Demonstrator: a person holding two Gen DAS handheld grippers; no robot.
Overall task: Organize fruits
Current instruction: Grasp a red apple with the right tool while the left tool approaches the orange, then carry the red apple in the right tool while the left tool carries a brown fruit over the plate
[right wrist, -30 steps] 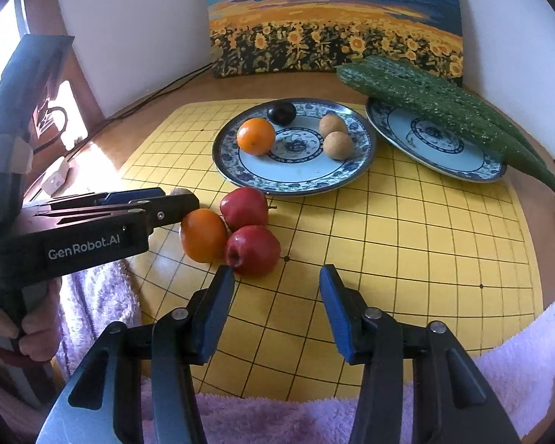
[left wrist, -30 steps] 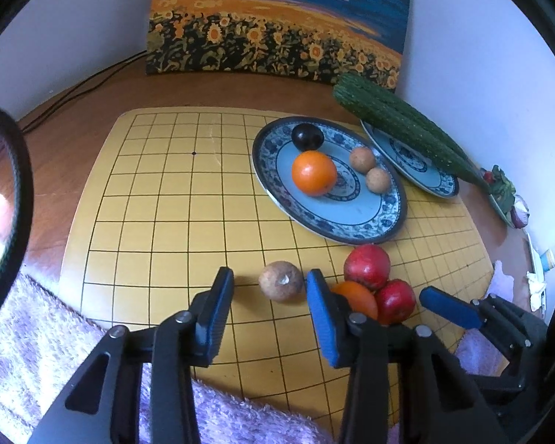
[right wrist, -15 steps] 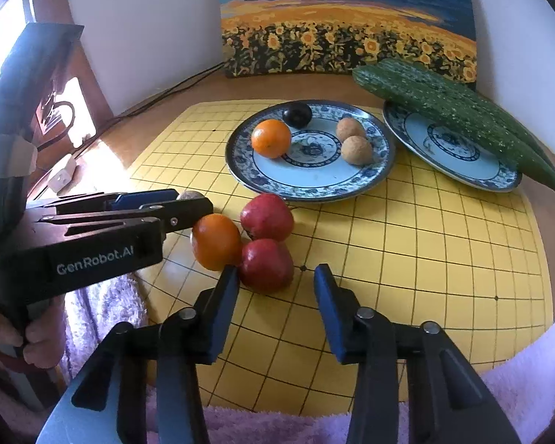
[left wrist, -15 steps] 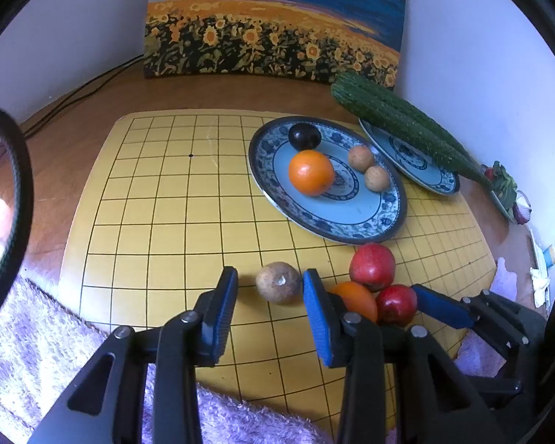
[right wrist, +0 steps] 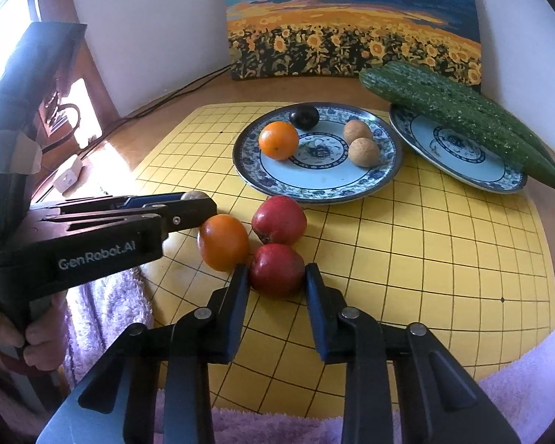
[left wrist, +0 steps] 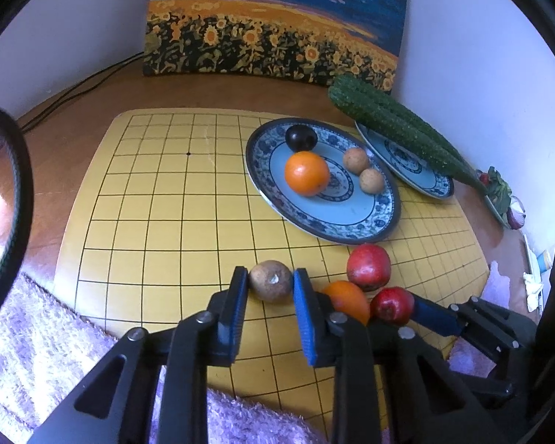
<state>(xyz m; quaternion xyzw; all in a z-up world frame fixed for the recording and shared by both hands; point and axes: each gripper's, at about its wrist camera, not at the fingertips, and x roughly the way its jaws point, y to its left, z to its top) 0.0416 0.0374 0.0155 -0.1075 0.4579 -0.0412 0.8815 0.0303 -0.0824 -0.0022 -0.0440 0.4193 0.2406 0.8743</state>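
Observation:
On the yellow grid board (left wrist: pixel 148 203), my left gripper (left wrist: pixel 270 277) is shut on a small brown fruit (left wrist: pixel 271 285), its pads pressing both sides. Right of it an orange (right wrist: pixel 223 242) and two red fruits lie in a touching cluster. My right gripper (right wrist: pixel 276 272) has its jaws closing on the nearer red fruit (right wrist: pixel 276 269), with the pads against its sides. The farther red fruit (right wrist: pixel 279 219) lies beside a blue-patterned plate (right wrist: pixel 314 190). That plate holds an orange (right wrist: pixel 278 139), a dark plum (right wrist: pixel 304 117) and two tan fruits (right wrist: pixel 363 151).
A second patterned plate (right wrist: pixel 458 170) at the right carries long green bumpy gourds (right wrist: pixel 462 111). A sunflower painting (right wrist: pixel 351 29) leans on the back wall. Purple fluffy cloth (left wrist: pixel 55 333) covers the near edge. A person's hand (right wrist: pixel 37 340) holds the left gripper's handle.
Both grippers' jaws have narrowed. The left one has come in around the brown fruit and closed on it. The right one has come in around the nearer red fruit.

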